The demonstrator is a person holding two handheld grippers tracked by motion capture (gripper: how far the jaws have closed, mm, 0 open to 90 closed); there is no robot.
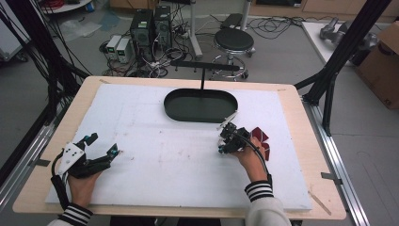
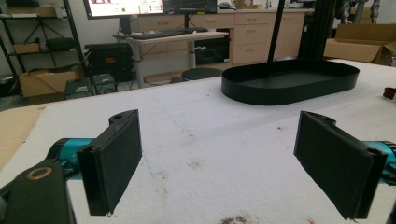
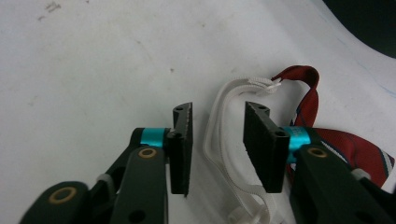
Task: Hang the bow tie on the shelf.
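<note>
Right gripper view: maybe tie (image 3: 355, 144) beside strap (image 3: 219, 140).

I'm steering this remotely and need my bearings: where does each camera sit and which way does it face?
High view: above the person's side, looking forward and down on the table; both forearms, left tongs, right tongs.
Left gripper view: rides the left tongs, facing level across to the black tray; jaws wide apart.
Right gripper view: rides the right tongs, facing down at a white strap between the jaws, red tie beside.
Shared: high and left gripper views both show the tray.
</note>
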